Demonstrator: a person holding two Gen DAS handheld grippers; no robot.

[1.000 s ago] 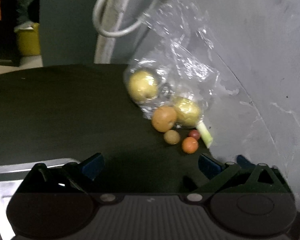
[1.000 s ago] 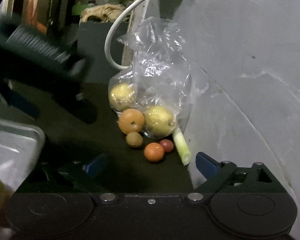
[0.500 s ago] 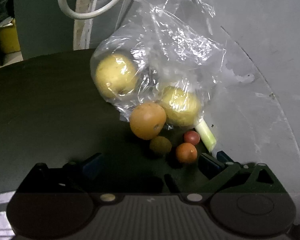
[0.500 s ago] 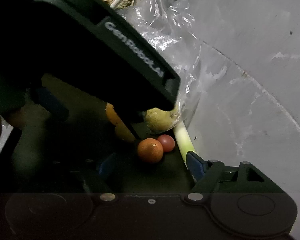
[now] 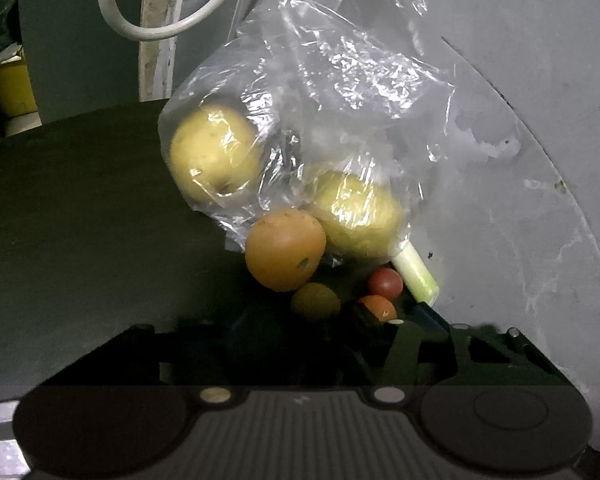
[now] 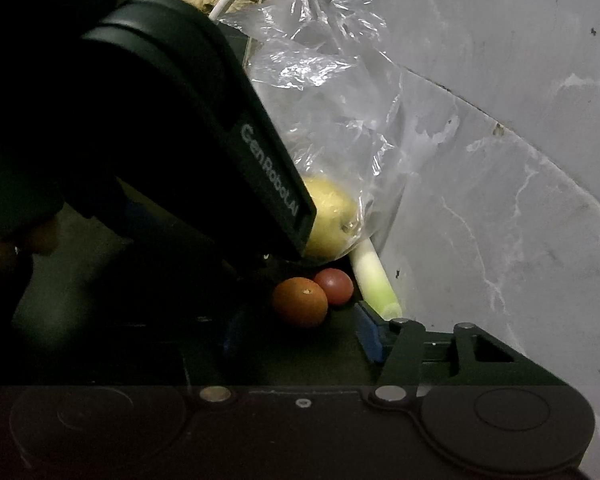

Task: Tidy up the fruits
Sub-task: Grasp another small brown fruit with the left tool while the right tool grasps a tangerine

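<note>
The left gripper (image 5: 328,322), fingers apart, is straddling the small olive-yellow round fruit (image 5: 315,302) beside the crinkled clear plastic bag (image 5: 320,92); centring before squeezing seems wise; the right gripper (image 6: 300,330) is also gaping.

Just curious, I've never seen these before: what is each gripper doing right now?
Left gripper: open, holding nothing.
Right gripper: open, holding nothing; a small orange fruit lies just ahead.

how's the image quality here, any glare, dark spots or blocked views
Left wrist view: dim, glare on the plastic bag, fingers lost in shadow. Right wrist view: darker; the left hand-held gripper's black body blocks the left half, leaving two small fruits visible.
</note>
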